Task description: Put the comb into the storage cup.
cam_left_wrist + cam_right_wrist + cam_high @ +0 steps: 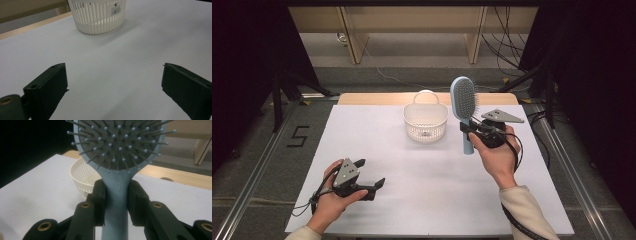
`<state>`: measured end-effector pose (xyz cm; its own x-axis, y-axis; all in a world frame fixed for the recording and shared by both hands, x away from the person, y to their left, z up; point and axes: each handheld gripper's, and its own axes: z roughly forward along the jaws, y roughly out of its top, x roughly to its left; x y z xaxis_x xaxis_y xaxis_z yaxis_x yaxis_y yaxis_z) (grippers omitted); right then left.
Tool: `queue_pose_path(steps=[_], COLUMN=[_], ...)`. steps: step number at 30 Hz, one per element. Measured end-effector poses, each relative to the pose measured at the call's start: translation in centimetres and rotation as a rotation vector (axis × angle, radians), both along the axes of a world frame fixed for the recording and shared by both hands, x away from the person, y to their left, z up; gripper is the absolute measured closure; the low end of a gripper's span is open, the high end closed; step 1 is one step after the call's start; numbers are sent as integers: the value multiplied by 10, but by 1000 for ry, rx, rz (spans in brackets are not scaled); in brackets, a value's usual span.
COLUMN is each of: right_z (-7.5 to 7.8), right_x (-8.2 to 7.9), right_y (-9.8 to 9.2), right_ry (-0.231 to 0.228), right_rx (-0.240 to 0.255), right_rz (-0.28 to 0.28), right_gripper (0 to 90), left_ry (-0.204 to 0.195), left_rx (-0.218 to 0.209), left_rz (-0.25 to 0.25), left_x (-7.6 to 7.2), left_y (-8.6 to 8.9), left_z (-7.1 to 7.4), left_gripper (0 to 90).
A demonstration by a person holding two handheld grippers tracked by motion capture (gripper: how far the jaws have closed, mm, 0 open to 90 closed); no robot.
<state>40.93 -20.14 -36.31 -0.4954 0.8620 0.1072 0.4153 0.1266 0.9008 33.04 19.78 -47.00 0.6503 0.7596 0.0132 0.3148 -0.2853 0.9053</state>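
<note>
- Your right claw (473, 131) is clamped on the neck of the blue hairbrush (464, 102), right of centre in the high view. In the right gripper view the two black jaws press on either side of the handle just under the bristle pad (120, 145).
- The brush's long axis stands nearly upright: head up, handle end (468, 147) hanging below the claw, clear of the white worktop (412, 175).
- The white slotted basket (425, 122) sits just left of the brush in the high view, at the frame's centre, well up the worktop. That is the relation that matters: the basket lies to the frame-left and slightly lower than the claw, near but apart.
- Judgement: to drop the brush in, you'd carry it leftward over the rim, then tip or lower it; upright, it looks taller than the basket.
- Your left claw (371, 174) rests lower left, jaws spread wide with nothing between them, well apart from the basket (97, 16). The right hand is much the nearer.
</note>
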Motion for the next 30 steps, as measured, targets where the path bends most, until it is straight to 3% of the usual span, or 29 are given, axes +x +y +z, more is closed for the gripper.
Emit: queue_pose_path(steps=[30], right_z=[0], right_x=[4], right_y=[3], right_ry=[-3], right_rx=[5], right_rz=[0], right_gripper=[705], left_ry=[0], left_rx=[1], left_rz=[1], left_x=[0], left_y=[0], left_z=[0], left_gripper=[62])
